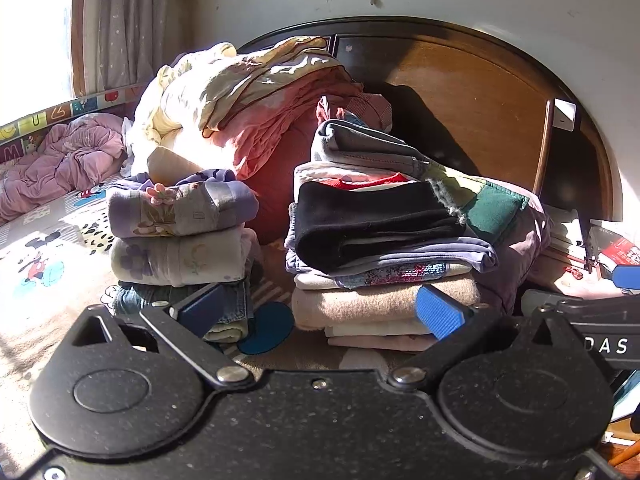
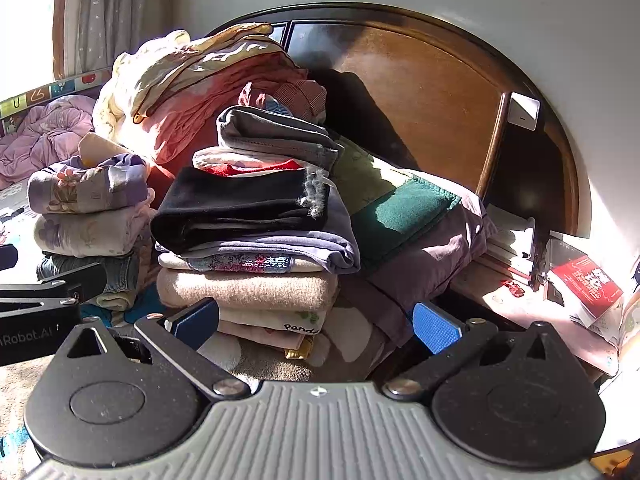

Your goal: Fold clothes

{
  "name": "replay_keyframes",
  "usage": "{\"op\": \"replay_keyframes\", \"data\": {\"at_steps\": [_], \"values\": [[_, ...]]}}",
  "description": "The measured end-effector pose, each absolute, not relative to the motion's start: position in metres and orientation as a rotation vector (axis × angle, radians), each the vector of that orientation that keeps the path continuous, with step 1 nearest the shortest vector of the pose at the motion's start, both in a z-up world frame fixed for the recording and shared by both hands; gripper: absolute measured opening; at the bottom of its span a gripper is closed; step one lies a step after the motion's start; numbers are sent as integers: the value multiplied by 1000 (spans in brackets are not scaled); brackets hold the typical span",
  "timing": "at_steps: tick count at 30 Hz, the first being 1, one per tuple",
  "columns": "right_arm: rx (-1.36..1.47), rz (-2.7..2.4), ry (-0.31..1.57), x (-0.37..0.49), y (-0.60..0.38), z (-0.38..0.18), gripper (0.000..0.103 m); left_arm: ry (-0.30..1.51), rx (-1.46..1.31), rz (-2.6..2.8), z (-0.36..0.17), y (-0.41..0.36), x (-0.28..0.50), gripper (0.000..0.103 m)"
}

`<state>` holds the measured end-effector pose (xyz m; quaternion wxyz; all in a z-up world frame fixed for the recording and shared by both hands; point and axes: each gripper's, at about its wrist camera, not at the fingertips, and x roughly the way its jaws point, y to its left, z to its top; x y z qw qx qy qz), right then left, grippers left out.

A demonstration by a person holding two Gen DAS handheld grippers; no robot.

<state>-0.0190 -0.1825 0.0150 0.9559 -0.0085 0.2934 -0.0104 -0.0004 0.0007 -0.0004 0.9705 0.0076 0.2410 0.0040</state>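
Two stacks of folded clothes sit on the bed. The taller stack (image 1: 380, 240) has a black garment (image 1: 372, 216) and a grey one on top; it also shows in the right wrist view (image 2: 256, 232). A shorter stack of lilac floral clothes (image 1: 180, 224) stands to its left, also in the right wrist view (image 2: 88, 208). My left gripper (image 1: 320, 312) is open and empty, low in front of both stacks. My right gripper (image 2: 316, 324) is open and empty in front of the taller stack.
A heap of unfolded bedding and pink cloth (image 1: 248, 92) lies behind the stacks against the wooden headboard (image 1: 472, 92). A crumpled pink garment (image 1: 60, 160) lies far left on the cartoon-print sheet. A bedside table with a red book (image 2: 588, 284) is at right.
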Motion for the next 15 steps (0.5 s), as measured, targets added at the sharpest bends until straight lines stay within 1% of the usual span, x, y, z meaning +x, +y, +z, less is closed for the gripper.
{"op": "replay_keyframes", "data": {"at_steps": [15], "values": [[-16,-8,594,-21,-183,12,102,507,4,19,-2,2,-1,103]]}}
